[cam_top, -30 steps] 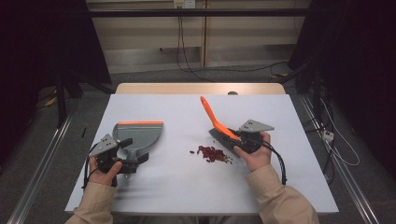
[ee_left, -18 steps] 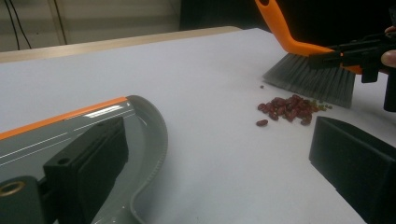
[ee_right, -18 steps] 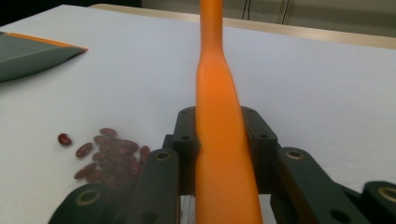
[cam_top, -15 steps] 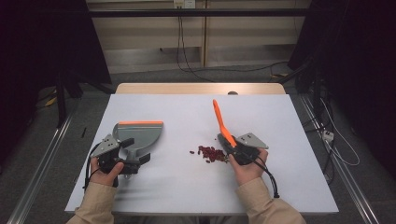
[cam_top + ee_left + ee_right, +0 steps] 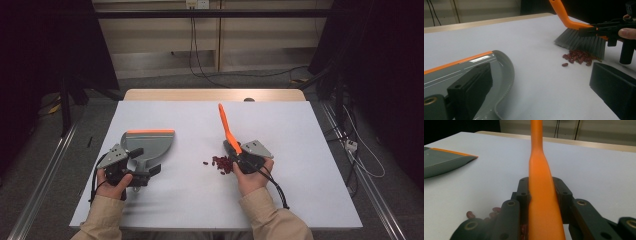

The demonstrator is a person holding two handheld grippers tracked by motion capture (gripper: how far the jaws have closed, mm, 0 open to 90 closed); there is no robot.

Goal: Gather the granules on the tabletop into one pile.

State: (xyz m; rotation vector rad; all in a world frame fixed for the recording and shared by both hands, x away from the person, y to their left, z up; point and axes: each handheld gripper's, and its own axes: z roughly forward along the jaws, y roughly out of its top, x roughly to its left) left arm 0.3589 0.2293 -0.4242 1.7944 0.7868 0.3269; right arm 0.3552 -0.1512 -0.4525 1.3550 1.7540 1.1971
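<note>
Right gripper [image 5: 239,159], clamped on the orange-handled grey-bristled brush [image 5: 227,127], should drag the dark red beans [image 5: 220,163] gently toward the grey plastic dustpan [image 5: 150,142] that the left gripper [image 5: 131,167] grips near the table's front-left.

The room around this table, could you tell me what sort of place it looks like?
Probably a lab or recording workspace: a plain white table on a bare grey floor, loose cables along a panelled wall, and dark curtains at both sides.

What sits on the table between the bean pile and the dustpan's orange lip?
Nothing visible. Bare white table lies between the red beans and the dustpan. One stray bean lies apart on the dustpan side. The brush stands behind the pile.
</note>
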